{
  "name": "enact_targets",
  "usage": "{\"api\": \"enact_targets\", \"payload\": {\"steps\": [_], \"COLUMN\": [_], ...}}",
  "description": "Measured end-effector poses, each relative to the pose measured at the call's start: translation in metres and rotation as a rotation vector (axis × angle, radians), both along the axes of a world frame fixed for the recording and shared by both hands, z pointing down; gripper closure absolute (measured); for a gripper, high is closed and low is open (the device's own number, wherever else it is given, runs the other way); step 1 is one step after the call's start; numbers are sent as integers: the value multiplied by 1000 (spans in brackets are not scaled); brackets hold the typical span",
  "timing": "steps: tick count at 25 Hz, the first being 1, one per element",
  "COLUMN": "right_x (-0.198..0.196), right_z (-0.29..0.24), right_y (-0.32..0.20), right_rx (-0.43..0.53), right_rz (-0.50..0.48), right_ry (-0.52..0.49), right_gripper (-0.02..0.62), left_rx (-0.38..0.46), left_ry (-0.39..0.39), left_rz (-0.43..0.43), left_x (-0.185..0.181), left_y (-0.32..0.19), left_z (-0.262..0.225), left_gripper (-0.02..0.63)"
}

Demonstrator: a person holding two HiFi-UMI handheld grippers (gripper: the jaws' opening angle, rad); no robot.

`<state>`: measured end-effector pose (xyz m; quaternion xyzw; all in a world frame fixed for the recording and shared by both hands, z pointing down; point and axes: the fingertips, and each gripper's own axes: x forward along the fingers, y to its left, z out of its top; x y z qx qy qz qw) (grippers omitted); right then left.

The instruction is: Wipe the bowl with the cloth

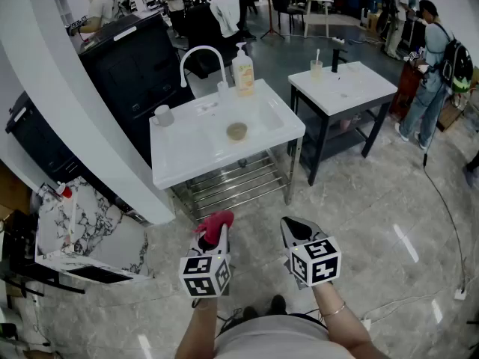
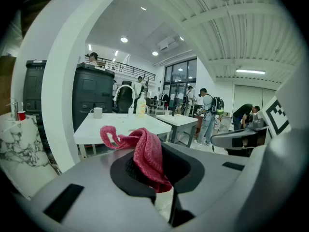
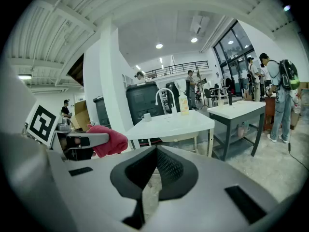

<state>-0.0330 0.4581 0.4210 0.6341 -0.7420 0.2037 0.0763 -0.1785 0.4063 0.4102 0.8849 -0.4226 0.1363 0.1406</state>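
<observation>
Head view: the left gripper (image 1: 212, 239) is clamped on a red cloth (image 1: 216, 224), which bunches up out of its tips. Just to its right, the right gripper (image 1: 295, 229) has its jaws pressed together with nothing between them. Well ahead of both grippers stands a white sink table (image 1: 177, 155). The bowl (image 1: 237, 131) sits in its basin, with a soap bottle (image 1: 243, 71) and a faucet (image 1: 200, 54) beyond it and a mug (image 1: 163, 115) off to the left.

Left gripper view: the left gripper (image 2: 161, 180) grips the cloth (image 2: 146, 154) between its pads. One loose end trails up and to the left. The right gripper (image 2: 236, 139) shows to the right, and the sink table (image 2: 120, 124) lies ahead.

Right gripper view: the right gripper (image 3: 153, 170) is fully closed and holds nothing. The cloth (image 3: 108, 140) shows at the left in the other gripper's tips. The sink table (image 3: 169, 122) is straight ahead.
</observation>
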Motion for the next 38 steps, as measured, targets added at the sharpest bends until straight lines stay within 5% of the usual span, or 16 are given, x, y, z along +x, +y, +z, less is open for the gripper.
{"api": "enact_targets", "payload": {"steps": [19, 29, 38], "right_x": [42, 56, 52], "right_z": [-6, 3, -14], "right_y": [-35, -144, -273], "right_rx": [76, 37, -5], "right_rz": [-26, -50, -103], "right_ry": [-108, -150, -129], "right_gripper": [572, 486, 485], "left_rx": [58, 27, 13], "left_ry": [12, 38, 55], "left_rz": [-69, -69, -5], "left_x": [21, 33, 37], "left_y": [-36, -144, -270], "left_z": [-17, -3, -9], "left_gripper": [549, 549, 549]}}
